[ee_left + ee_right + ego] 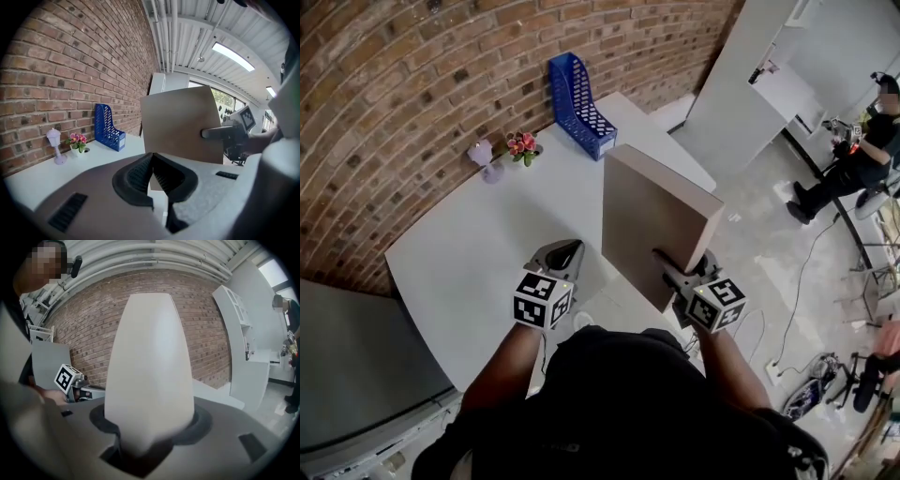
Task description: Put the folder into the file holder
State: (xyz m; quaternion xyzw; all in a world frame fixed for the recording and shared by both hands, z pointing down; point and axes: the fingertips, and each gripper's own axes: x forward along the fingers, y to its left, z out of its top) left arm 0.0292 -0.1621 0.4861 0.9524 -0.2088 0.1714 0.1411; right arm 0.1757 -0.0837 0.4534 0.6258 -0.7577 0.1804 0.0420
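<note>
A thick brown folder point(661, 220) stands upright above the near right part of the white table point(469, 253). My right gripper point(672, 269) is shut on its lower near edge. In the right gripper view the folder's pale spine point(150, 366) fills the middle, rising from between the jaws. The blue mesh file holder point(579, 105) stands empty at the table's far end by the brick wall, well beyond the folder. My left gripper point(560, 260) hovers left of the folder, jaws shut with nothing between them. Its own view shows the folder point(180, 126) and the file holder point(107, 127).
A small pot of pink flowers point(522, 145) and a lilac lamp point(484, 156) stand by the wall left of the file holder. A tall white partition point(750, 84) rises past the table's right end. A person point(858, 155) sits far right. A grey cabinet point(356, 375) lies near left.
</note>
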